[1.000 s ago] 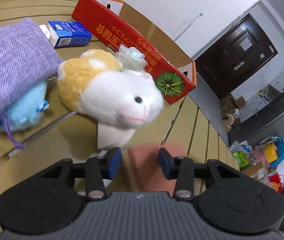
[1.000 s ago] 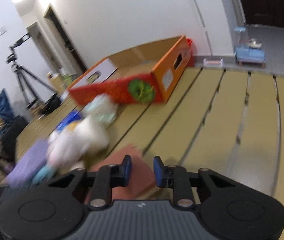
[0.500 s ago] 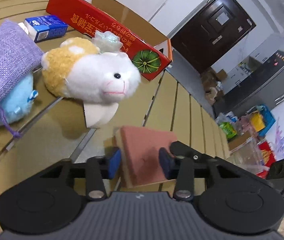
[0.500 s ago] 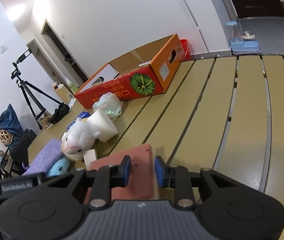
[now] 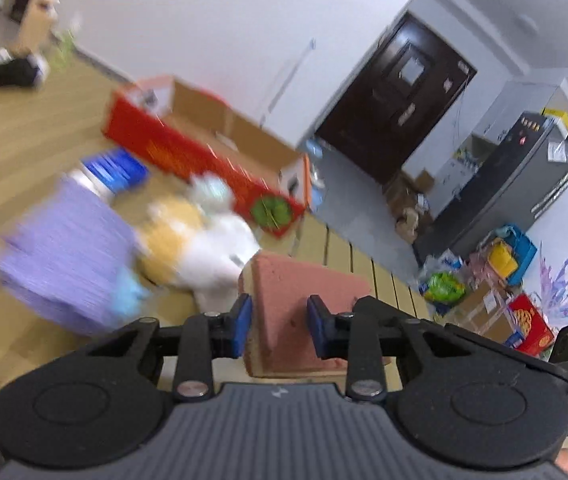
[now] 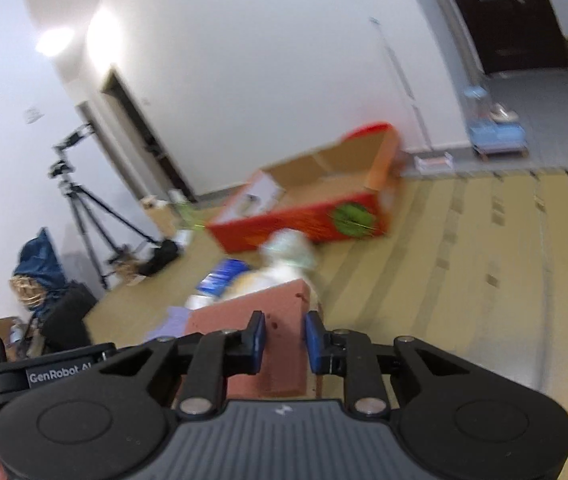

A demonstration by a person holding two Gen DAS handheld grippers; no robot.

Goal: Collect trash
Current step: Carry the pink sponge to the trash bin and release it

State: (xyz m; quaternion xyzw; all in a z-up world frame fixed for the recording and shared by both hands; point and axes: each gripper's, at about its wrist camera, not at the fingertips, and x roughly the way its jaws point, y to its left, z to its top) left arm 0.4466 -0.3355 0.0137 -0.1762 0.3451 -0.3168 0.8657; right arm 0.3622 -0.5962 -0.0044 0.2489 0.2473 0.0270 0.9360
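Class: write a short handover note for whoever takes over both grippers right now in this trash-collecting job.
Left gripper: shut on the pink block.
Right gripper: shut on the same block, which looks lifted off the floor.
The red cardboard box lies open ahead, beyond the plush toy, purple bag and blue carton.
Done: block gripped.
Left: probably carry it to the box; views are blurred.

Dark wooden door [image 5: 397, 96] back right, grey fridge [image 5: 511, 184] beside it. Pile of colourful bags and boxes [image 5: 495, 280] on floor below fridge. Black tripod [image 6: 84, 204] standing by white wall on left, blue bag [image 6: 38, 258] slumped near its feet. Second doorway [image 6: 140, 128] behind tripod. Small blue pet feeder [image 6: 495, 132] on grey floor, far right. Everything pretty blurry.
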